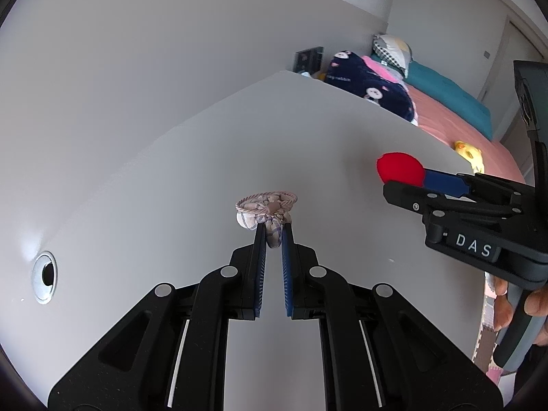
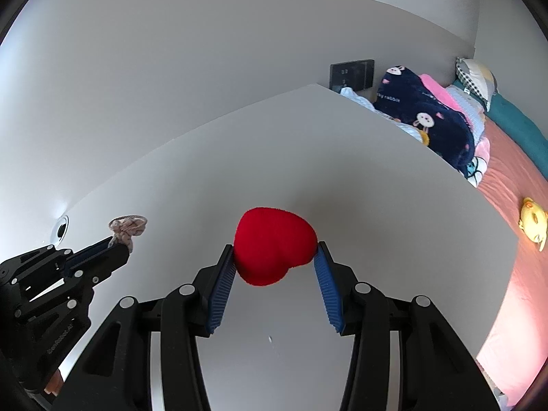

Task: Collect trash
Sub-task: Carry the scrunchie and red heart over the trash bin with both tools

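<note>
My left gripper [image 1: 273, 231] is shut on a small pale checked cloth bundle with a braided cord rim [image 1: 266, 208], held just above the white table [image 1: 205, 157]. It also shows at the left of the right wrist view [image 2: 126, 229]. My right gripper [image 2: 275, 252] is shut on a red plush heart [image 2: 272, 246], held above the table. In the left wrist view the red heart [image 1: 400, 168] sits at the tip of the right gripper [image 1: 404, 181], to the right of the bundle.
A round metal cable hole [image 1: 44, 277] is in the table at the left. Past the table's right edge lies a bed with a pink sheet [image 2: 513, 239], a navy blanket [image 2: 428, 120], a teal cover [image 1: 448, 92] and a yellow duck toy [image 2: 532, 221]. A white wall [image 1: 137, 51] stands behind.
</note>
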